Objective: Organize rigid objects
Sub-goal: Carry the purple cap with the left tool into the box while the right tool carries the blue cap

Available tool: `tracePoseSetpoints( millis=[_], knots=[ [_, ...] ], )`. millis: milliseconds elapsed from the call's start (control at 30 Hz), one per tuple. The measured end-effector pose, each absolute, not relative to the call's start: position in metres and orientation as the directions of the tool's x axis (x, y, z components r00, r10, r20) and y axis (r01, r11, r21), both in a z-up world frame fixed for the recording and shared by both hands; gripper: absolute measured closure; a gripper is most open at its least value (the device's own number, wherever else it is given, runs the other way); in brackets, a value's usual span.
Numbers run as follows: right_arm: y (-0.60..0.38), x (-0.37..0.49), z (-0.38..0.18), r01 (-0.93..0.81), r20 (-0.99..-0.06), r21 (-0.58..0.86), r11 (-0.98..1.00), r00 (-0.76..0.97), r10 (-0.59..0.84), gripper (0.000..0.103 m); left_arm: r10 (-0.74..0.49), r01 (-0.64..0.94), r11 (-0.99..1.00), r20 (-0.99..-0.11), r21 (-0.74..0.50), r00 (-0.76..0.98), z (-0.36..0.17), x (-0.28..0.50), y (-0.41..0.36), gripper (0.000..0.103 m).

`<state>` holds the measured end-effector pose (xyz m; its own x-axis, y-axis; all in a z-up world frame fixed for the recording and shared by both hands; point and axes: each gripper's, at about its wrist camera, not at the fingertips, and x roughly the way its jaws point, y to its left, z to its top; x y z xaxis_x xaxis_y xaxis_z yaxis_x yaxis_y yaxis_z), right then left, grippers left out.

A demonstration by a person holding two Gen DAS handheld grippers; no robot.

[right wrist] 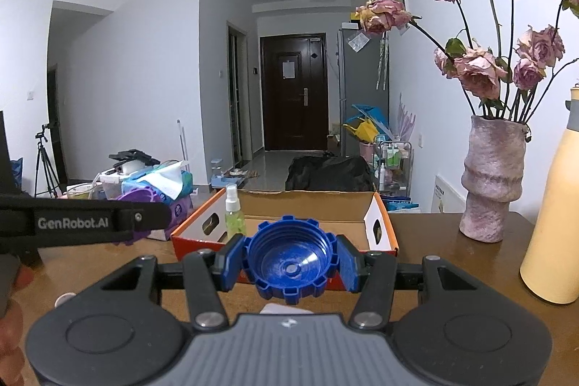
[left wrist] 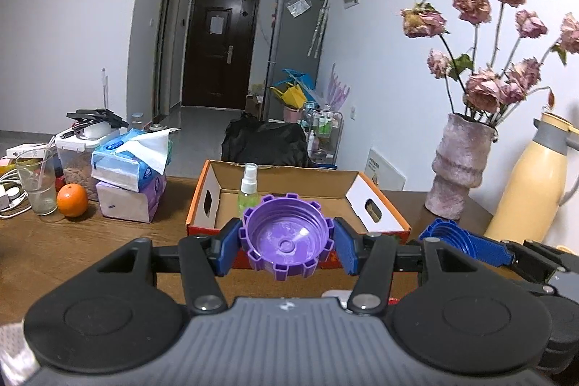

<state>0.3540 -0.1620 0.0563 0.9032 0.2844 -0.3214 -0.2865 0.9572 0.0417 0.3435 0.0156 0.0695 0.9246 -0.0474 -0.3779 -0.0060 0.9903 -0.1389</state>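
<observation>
- Left claw point(left wrist: 286, 246) pinches a purple notched plastic cap point(left wrist: 286, 237) before the open cardboard box point(left wrist: 307, 185).
- Right claw point(right wrist: 291, 264) pinches a blue notched plastic cap point(right wrist: 291, 259) before that box.

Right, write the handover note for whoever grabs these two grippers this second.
Left gripper: shut on the purple cap, open side toward the camera.
Right gripper: shut on the blue cap, held the same way.
Both caps are in the air, just short of the cardboard box on the wooden table.
In the box: one spray bottle, standing at the left end.
Done: both caps picked up.
Left: probably set both caps into the box, clear of the bottle, then release.
</observation>
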Motion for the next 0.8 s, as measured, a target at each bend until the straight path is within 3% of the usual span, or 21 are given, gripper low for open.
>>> tracePoseSetpoints(
  millis=[800],
  knots=[
    [-0.149,0.423,0.063,-0.237,-0.302,0.047,0.97,0.922,0.24,0.051,0.02,-0.085,0.982,-0.348,-0.171,0.937,0.071,0.413,0.019,0.048]
  ],
)
